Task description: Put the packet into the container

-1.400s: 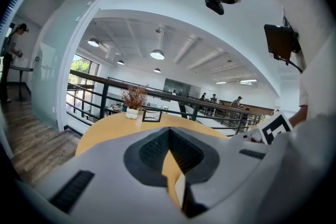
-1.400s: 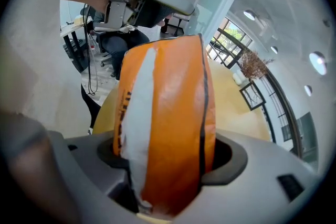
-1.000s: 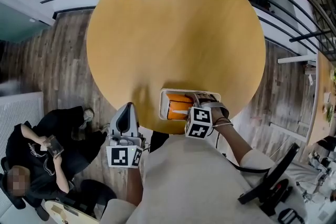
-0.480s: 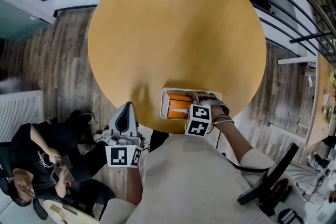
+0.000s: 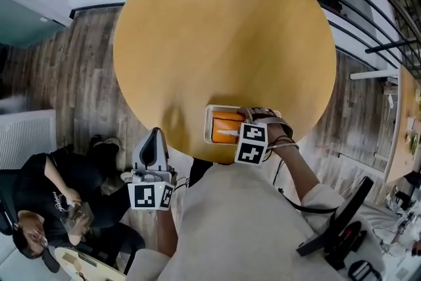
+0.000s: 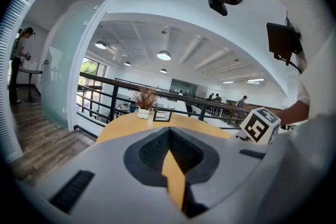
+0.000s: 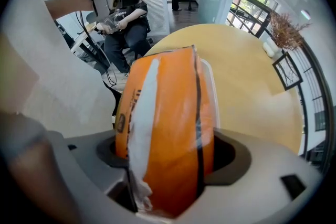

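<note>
Right gripper (image 5: 231, 133) clamps the packet (image 5: 223, 123), long axis toward 9 o'clock, over the container (image 5: 208, 128) at the table's (image 5: 223, 43) 6 o'clock edge. Left gripper (image 5: 152, 153), closed and empty, sits farther off at 7 o'clock.

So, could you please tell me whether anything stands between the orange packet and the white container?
Nothing visible does: the right claw holds the orange packet right over the open white container.
</note>
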`<state>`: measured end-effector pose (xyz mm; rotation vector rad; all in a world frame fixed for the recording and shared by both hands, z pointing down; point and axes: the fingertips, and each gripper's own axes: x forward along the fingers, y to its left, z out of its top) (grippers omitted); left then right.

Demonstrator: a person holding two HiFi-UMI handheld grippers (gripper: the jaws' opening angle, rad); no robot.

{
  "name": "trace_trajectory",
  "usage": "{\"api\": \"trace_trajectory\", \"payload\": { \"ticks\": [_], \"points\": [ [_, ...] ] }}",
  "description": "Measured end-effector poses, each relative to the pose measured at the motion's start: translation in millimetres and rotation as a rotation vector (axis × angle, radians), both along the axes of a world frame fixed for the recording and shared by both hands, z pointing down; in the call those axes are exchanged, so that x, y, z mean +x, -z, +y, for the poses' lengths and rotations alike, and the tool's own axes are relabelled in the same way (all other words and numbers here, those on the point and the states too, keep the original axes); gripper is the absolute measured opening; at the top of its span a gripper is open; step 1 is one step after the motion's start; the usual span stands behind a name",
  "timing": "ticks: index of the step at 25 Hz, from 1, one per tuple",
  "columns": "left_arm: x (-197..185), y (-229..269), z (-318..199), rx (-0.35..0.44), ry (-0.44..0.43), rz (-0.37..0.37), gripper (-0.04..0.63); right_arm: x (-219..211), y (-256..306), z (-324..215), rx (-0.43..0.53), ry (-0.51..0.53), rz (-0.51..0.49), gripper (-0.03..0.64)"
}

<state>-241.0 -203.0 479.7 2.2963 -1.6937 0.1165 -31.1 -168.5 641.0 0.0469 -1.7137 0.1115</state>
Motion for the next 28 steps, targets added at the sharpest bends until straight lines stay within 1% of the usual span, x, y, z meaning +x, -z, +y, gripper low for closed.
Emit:
{"api": "trace_trajectory", "payload": {
  "ticks": [5,8,11,13,16,19,23,26,28],
  "points": [
    [-0.8,0.1,3.0,0.004,0.004,0.004,0.005,-0.3,2.4,-2.5,0.015,-0.007,-0.014,0.37],
    [1.5,-0.7,3.6,0.006,-0.006,0.009,0.005,-2.1,9.6,-4.3,-0.016,-0.038,-0.059,0.394],
    [1.8,-2.1,4.9,0.001,-0.009,0.013,0.006,-0.8,12.0,-3.4,-0.041,-0.045,-0.069,0.408],
    [3.5,-1.4,4.3,0.004,-0.013,0.014,0.005,0.7,10.6,-4.9,-0.015,-0.037,-0.064,0.408],
    [6.2,0.3,2.7,0.01,-0.022,0.014,0.006,3.5,6.3,-8.3,0.047,-0.008,-0.048,0.406],
    [8.7,1.2,3.3,0.011,-0.027,0.012,0.005,5.2,9.8,-9.8,0.076,0.001,-0.057,0.4],
    [12.8,1.0,2.7,0.009,-0.034,0.014,0.006,0.3,23.4,-15.7,0.09,-0.076,-0.152,0.308],
    [18.4,0.2,2.1,0.009,-0.049,0.013,0.005,-4.2,29.3,-22.6,0.13,-0.138,-0.222,0.224],
    [21.3,1.2,2.2,0.012,-0.058,0.013,0.006,-7.4,33.8,-29.2,0.171,-0.184,-0.271,0.144]
  ]
}}
